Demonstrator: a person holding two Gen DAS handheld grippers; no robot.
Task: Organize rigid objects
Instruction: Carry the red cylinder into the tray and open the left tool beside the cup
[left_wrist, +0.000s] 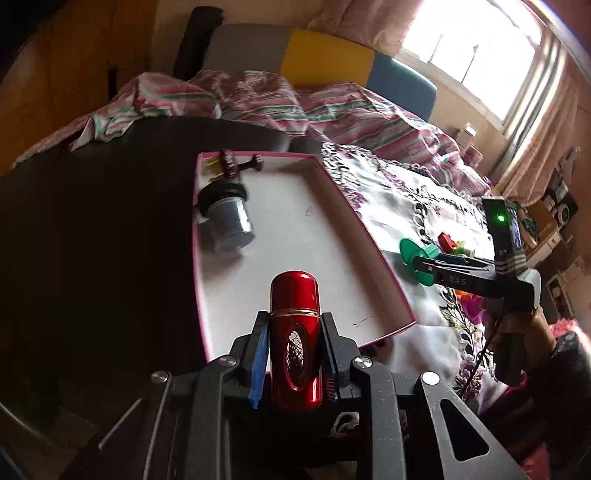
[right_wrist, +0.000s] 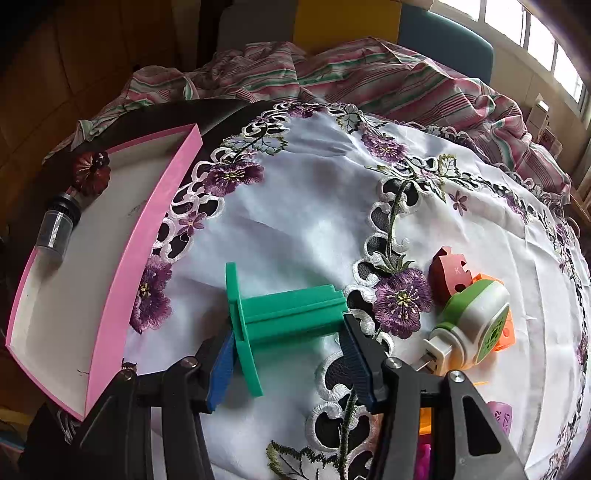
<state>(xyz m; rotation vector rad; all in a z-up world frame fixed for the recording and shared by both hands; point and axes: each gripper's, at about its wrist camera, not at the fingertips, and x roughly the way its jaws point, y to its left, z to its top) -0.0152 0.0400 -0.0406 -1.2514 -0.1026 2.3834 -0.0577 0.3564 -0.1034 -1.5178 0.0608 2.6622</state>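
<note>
Clamped upright in the left tongs (left_wrist: 295, 354), a red canister (left_wrist: 295, 332) hangs over the pink tray's (left_wrist: 373, 240) near edge; right tongs (right_wrist: 291, 354) grip the green spool (right_wrist: 284, 314) lying on the embroidered cloth (right_wrist: 314, 206) beside that tray.

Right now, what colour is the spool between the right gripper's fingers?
Green. The spool shows best in the right wrist view, lying on the embroidered cloth.

Red canister (left_wrist: 295, 332), green spool (right_wrist: 288, 314), pink tray (right_wrist: 144, 258)
</note>
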